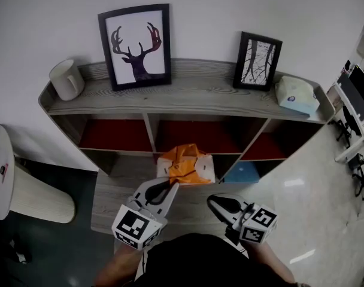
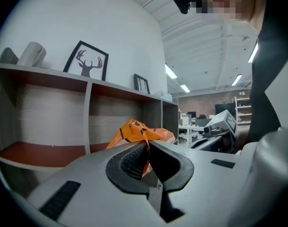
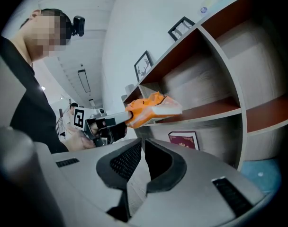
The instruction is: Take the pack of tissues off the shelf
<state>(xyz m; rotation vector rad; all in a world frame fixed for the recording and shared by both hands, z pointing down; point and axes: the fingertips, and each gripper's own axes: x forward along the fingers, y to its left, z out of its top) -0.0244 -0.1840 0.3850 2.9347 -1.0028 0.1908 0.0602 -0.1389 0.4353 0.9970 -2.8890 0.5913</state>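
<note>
Reading from the left, I judge the job mostly done. My left tool (image 1: 172, 188) is clenched on the orange film of the pack (image 1: 185, 165), and the pack hangs out in front of the shelf (image 1: 188, 91), at the middle bay. In the right gripper view its white underside sits close to the front edge of a board. I cannot tell whether it is touching there or just clear. What is left, as I see it, is to draw it fully away towards me.

My right tool (image 1: 215, 203) is clenched on nothing, its jaws together in its own view, and it hovers just right of the left one, low in front of the shelf.

Containers, left to right:
- **Cup:** the cup (image 1: 67, 79) stands at the left end of the top board. Its inside is hidden from me.
- **Upper bays:** the three have red floors, and I see nothing in them.
- **Lower bays:** a dark red book (image 3: 183, 139) stands in one, and a blue item (image 1: 242, 173) lies in the right one.

A second, teal pack (image 1: 297, 95) lies on the top board at the far right, well apart from both tools and untouched.
</note>
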